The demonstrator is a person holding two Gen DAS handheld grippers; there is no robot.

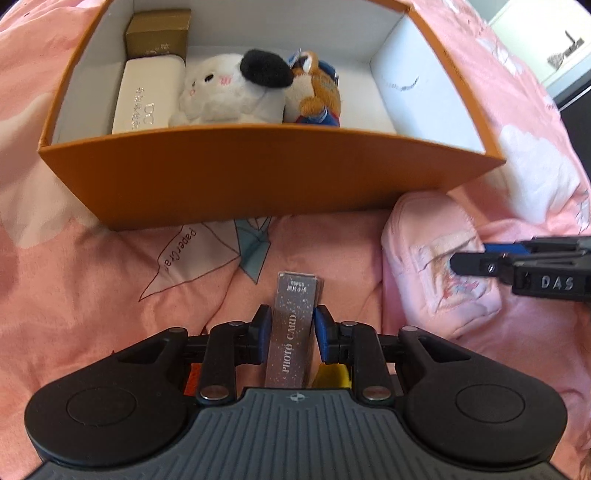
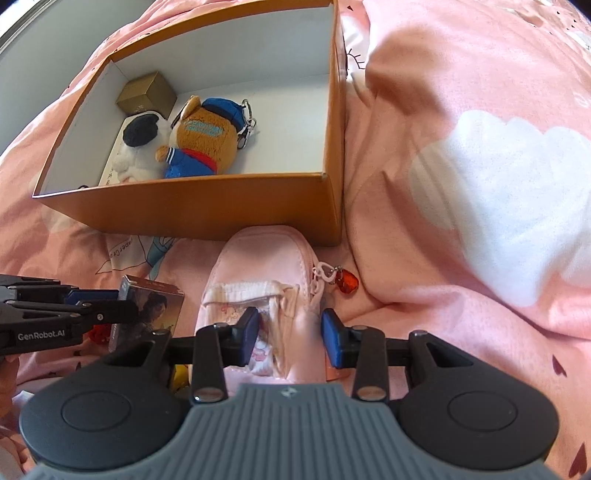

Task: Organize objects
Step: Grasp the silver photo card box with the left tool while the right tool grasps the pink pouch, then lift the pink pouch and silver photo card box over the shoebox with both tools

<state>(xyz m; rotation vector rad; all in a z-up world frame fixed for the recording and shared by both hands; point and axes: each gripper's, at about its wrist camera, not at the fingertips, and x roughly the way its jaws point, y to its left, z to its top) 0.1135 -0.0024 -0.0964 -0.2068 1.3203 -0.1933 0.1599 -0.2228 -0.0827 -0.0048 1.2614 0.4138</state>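
My left gripper (image 1: pixel 292 332) is shut on a slim silvery box printed PHOTO CARD (image 1: pixel 293 314), pads pressed to its long sides just above the pink bedding. The right wrist view shows that box (image 2: pixel 159 302) in the left gripper (image 2: pixel 118 302) at the left edge. My right gripper (image 2: pixel 291 334) stands open over a pink zip pouch (image 2: pixel 258 258) with a red charm (image 2: pixel 347 282); its pads straddle the pouch without squeezing it. In the left wrist view the right gripper (image 1: pixel 476 254) hovers over the pouch (image 1: pixel 424 258). An orange box (image 1: pixel 258 177) lies beyond.
Inside the orange box (image 2: pixel 184 210) lie a white plush (image 1: pixel 221 88), a brown bear plush in blue (image 2: pixel 203 144), a gold carton (image 1: pixel 159 33) and a white case (image 1: pixel 144 96); its right half is bare. Something yellow (image 1: pixel 332 374) shows under the left gripper. Rumpled pink bedding (image 2: pixel 480 258) surrounds everything.
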